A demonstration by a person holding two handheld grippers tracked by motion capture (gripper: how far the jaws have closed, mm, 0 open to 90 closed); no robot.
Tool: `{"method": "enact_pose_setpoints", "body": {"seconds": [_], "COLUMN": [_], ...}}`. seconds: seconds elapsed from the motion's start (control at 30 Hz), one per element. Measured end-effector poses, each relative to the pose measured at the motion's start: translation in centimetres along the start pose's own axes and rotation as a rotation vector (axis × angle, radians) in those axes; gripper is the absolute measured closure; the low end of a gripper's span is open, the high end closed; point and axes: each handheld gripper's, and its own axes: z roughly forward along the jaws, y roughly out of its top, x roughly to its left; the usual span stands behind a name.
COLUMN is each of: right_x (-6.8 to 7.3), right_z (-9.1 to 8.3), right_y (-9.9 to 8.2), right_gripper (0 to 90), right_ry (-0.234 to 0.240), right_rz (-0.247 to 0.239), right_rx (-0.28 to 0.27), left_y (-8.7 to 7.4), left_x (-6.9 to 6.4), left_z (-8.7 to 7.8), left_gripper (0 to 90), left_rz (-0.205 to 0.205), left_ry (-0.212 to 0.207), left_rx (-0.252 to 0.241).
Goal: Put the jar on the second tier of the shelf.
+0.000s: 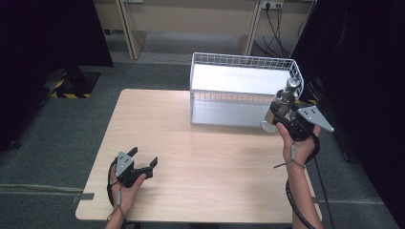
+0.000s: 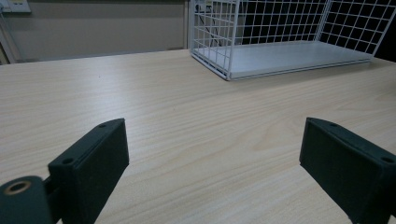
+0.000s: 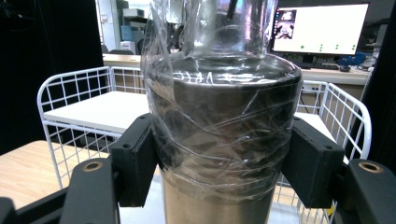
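A metal bottle (image 1: 282, 105) wrapped in clear plastic film hangs in the air beside the right end of the white wire basket (image 1: 205, 76). My right gripper (image 1: 282, 116) is shut on it, and in the right gripper view the two black pads (image 3: 135, 158) press on both sides of the bottle (image 3: 219, 121), with the basket (image 3: 70, 107) behind. My left gripper (image 1: 143, 160) rests on the table (image 1: 200, 162) near its front left corner, open with nothing between its jaws. In the left gripper view its pads (image 2: 93, 163) stand wide apart over bare wood.
The basket (image 2: 280, 56) has a flat white floor and stands at the table's far right. A dark curtain (image 1: 363, 95) hangs close to the right. Desks and cables run along the far wall, and a lit monitor (image 3: 317, 28) sits behind the basket.
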Motion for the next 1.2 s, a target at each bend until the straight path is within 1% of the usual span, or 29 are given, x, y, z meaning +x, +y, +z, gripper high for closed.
{"method": "enact_pose_setpoints", "body": {"seconds": [0.37, 0.67, 0.8, 0.93, 1.2], "right_x": [-0.1, -0.1, 0.0, 0.2, 0.3], "right_z": [0.5, 1.0, 1.4, 1.7, 2.2], "right_y": [1.2, 2.3, 2.7, 3.2, 4.6], "right_gripper": [34.1, 34.0, 34.1, 34.1, 34.1], "right_ry": [-0.006, -0.012, -0.011, -0.007, -0.004], "right_rz": [-0.005, 0.010, 0.006, -0.008, -0.013], "right_rx": [-0.011, -0.020, -0.021, -0.023, -0.038], "left_y": [0.0, 0.0, 0.0, 0.0, 0.0], "left_x": [0.0, 0.0, 0.0, 0.0, 0.0], "left_z": [0.0, 0.0, 0.0, 0.0, 0.0], "left_gripper": [7.7, 7.7, 7.7, 7.7, 7.7], "left_rz": [-0.001, 0.002, -0.001, 0.004, 0.004], "left_ry": [-0.001, -0.001, -0.003, -0.003, -0.003], "left_rx": [-0.001, -0.001, -0.002, -0.001, -0.001]}}
